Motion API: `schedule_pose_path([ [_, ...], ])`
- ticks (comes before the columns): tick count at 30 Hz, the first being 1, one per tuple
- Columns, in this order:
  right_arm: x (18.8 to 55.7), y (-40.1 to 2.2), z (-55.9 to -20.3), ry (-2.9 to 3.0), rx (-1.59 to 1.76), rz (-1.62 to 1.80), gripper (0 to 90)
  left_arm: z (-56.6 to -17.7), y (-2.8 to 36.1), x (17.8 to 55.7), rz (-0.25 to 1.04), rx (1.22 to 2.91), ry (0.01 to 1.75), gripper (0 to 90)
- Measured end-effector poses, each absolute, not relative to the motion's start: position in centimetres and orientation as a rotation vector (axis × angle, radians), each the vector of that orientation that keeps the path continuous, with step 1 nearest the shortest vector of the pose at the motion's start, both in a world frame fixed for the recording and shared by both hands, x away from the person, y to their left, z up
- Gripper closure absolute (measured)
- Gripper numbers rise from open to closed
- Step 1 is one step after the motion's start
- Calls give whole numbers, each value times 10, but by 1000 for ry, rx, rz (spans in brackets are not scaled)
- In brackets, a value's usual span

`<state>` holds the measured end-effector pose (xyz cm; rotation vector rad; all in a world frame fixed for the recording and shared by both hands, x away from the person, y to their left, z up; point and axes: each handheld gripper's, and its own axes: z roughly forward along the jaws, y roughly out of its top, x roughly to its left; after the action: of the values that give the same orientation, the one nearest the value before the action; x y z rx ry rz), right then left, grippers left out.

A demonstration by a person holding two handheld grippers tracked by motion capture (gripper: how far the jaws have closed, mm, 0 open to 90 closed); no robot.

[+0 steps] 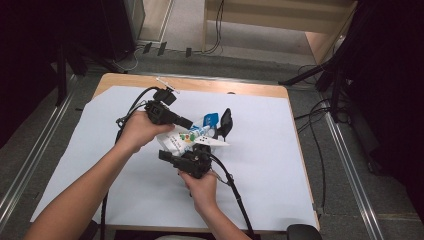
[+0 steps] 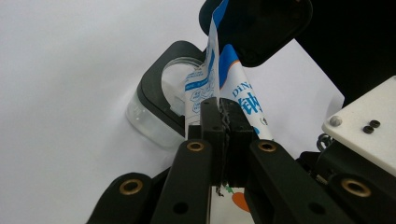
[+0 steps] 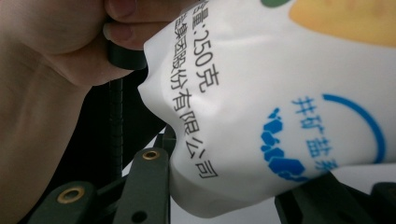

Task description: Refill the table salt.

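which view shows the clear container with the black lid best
The left gripper view: the clear container sits in plain sight behind the bag, black lid hinged up. The high view shows it small, mostly its raised lid. The right gripper view shows the bag up close.

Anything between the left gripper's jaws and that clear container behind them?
In the left gripper view, the left gripper pinches the salt bag's edge; the bag's top stands between it and the black-lidded clear container.

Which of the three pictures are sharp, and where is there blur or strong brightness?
High view: sharp, evenly lit white table cover, dark surroundings. Left gripper view: crisp jaws, bright washed-out background. Right gripper view: the bag is very close, its print slightly soft, the hand blurred.
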<state>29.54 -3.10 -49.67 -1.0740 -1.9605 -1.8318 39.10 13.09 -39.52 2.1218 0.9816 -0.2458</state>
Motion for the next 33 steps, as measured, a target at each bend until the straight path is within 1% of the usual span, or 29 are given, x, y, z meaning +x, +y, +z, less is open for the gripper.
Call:
schedule_pose_path([
  [8,295,-32,-495,-1906,-1082,-1868,706,-393,133,390,-244,2115,964,896],
  [24,294,-35,-494,-1826,-1082,-1927,710,-393,130,391,-249,2120,922,891],
  [33,295,-33,-493,-1864,-1099,-1918,708,-395,130,392,-245,2117,929,891],
])
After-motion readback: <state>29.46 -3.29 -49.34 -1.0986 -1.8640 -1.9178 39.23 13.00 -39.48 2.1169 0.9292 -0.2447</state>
